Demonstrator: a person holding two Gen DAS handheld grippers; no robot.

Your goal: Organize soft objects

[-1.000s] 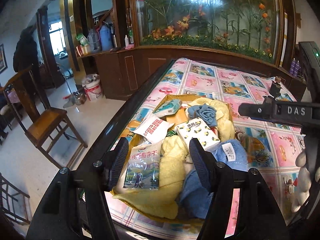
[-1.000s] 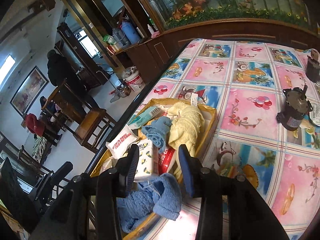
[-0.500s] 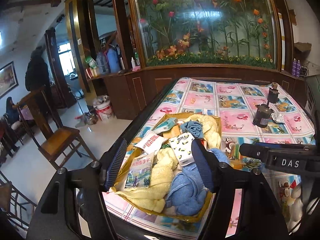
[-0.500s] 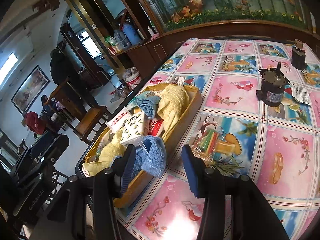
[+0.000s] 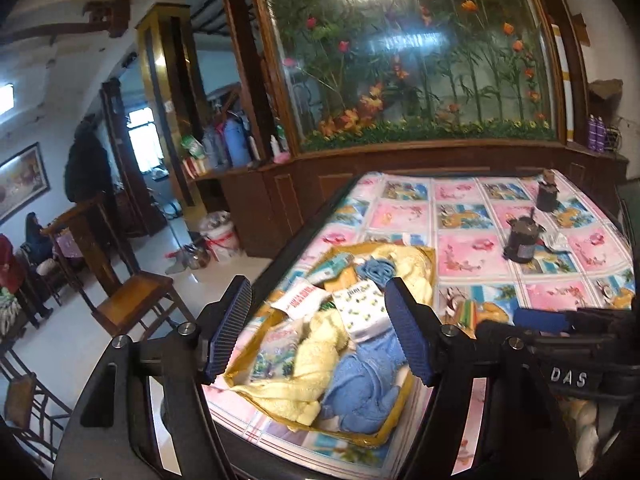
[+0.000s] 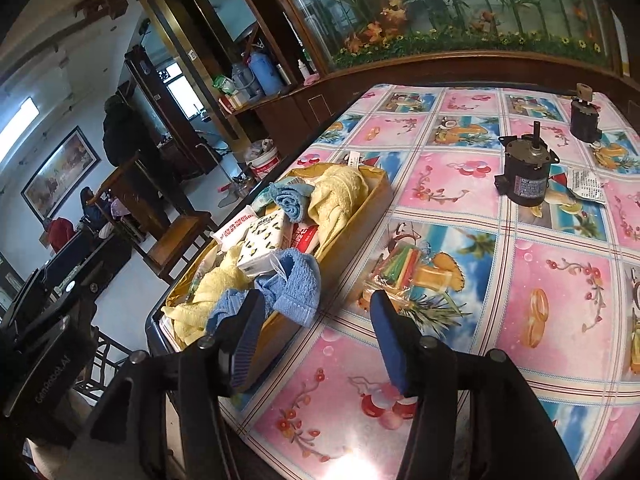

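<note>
A table under a pink-and-blue patterned tablecloth point(image 6: 460, 184) stands before a glass case of artificial flowers point(image 5: 408, 60), and near its left edge sits the yellow tray point(image 6: 362, 216), heaped with yellow towels point(image 6: 340, 196), blue towels point(image 6: 296, 284) and tissue packets point(image 6: 264, 246). Your left gripper point(image 5: 318, 334) hangs above the tray's near end with its jaws spread wide and nothing between them. Your right gripper point(image 6: 316, 338) is just beside the tray's near right corner, equally wide and empty, with a clear packet of coloured strips point(image 6: 400, 270) just past its right finger and two dark motors point(image 6: 526, 176) well beyond the tray.
</note>
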